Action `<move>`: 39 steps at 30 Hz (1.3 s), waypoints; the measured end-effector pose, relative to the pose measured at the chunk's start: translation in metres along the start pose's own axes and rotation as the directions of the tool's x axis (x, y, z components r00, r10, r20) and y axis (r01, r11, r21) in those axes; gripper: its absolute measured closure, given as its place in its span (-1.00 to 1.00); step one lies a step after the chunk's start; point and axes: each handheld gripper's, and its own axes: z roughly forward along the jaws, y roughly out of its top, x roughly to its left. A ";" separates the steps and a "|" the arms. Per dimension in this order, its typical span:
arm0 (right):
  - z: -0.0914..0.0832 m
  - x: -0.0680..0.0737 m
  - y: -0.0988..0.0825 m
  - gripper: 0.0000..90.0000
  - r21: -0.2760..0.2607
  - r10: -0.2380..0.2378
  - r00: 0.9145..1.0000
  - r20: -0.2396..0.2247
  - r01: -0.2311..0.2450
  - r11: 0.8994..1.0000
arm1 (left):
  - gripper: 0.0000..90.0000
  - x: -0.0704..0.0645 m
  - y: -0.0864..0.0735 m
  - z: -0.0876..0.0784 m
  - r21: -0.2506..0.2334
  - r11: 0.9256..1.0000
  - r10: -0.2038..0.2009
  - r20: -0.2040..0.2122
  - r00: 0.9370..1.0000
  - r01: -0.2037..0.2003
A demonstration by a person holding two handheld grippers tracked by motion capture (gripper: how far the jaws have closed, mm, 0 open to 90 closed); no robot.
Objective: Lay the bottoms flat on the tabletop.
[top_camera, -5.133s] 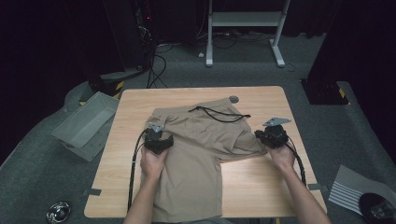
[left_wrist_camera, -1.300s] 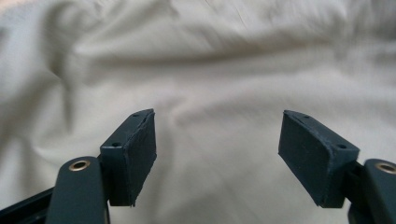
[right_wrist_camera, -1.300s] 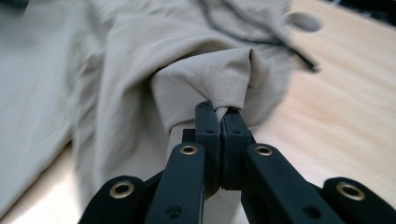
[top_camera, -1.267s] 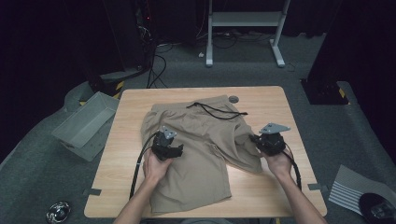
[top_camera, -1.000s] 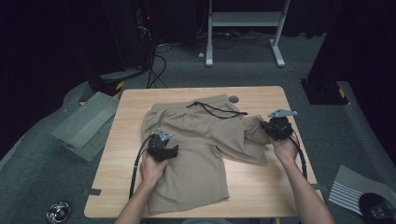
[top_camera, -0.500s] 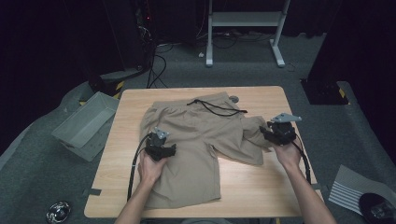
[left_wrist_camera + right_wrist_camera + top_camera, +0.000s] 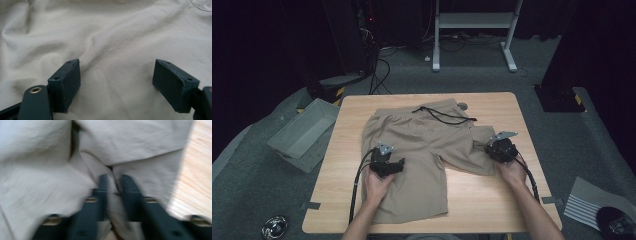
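Observation:
Khaki shorts point(image 7: 422, 145) with a black drawstring point(image 7: 442, 116) lie spread on the wooden table point(image 7: 492, 200), waistband at the far side. My left gripper point(image 7: 398, 165) rests on the left leg. In the left gripper view point(image 7: 116, 82) its jaws stand wide, having just been opening, with the cloth point(image 7: 112, 37) lying flat under them and nothing pinched. My right gripper point(image 7: 488, 146) sits at the folded right leg. In the blurred right gripper view point(image 7: 113, 182) its jaws have just been closing and pinch a ridge of cloth point(image 7: 37, 170) near the table's bare wood.
A small round object point(image 7: 462, 106) lies on the table by the waistband. On the floor, a grey bin point(image 7: 302, 132) stands to the left, a white stand's legs point(image 7: 472, 30) at the back, and a striped sheet point(image 7: 587, 205) at the right.
My right gripper has sunk toward the table and closed on the fold of the right leg. The shorts lie flatter and more spread than before. The left hand has hardly moved.

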 end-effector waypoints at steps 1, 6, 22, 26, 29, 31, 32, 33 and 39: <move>-0.002 -0.004 -0.001 0.93 0.000 -0.001 1.000 0.003 0.001 1.000 | -0.51 0.001 0.000 0.001 0.000 1.000 -0.009 0.001 1.000 0.009; -0.035 -0.012 -0.003 0.93 -0.057 0.011 1.000 -0.004 -0.011 0.998 | -0.51 0.005 0.001 0.001 0.005 1.000 -0.023 -0.011 1.000 0.023; -0.087 0.019 -0.032 0.44 -0.096 0.022 0.997 -0.080 -0.029 0.995 | -0.51 0.004 0.001 0.001 0.000 1.000 -0.017 -0.018 1.000 0.017; -0.071 0.044 -0.029 0.38 -0.055 -0.075 0.992 -0.104 0.070 0.996 | -0.51 0.004 0.002 0.002 0.002 1.000 -0.019 -0.022 1.000 0.019; -0.043 0.045 -0.027 0.35 0.007 -0.069 0.989 -0.131 0.071 0.997 | -0.49 0.005 0.005 0.005 0.000 1.000 -0.025 -0.044 0.999 0.025; -0.025 0.041 -0.023 0.41 0.012 -0.049 0.989 -0.139 0.051 0.999 | -0.50 0.008 0.009 0.010 0.000 1.000 -0.031 -0.049 0.998 0.031; -0.020 0.037 -0.020 0.52 0.003 -0.029 0.990 -0.140 0.029 1.000 | -0.50 0.009 0.012 0.013 0.004 0.999 -0.041 -0.050 0.998 0.042; -0.017 0.036 -0.015 0.64 0.009 -0.034 0.990 -0.137 0.036 0.999 | -0.50 0.011 0.013 0.015 0.005 0.998 -0.056 -0.049 0.997 0.056; -0.037 0.083 -0.022 0.96 0.033 -0.169 0.959 -0.229 0.181 0.983 | -0.50 0.009 0.011 0.011 0.014 0.999 -0.041 -0.031 0.999 0.041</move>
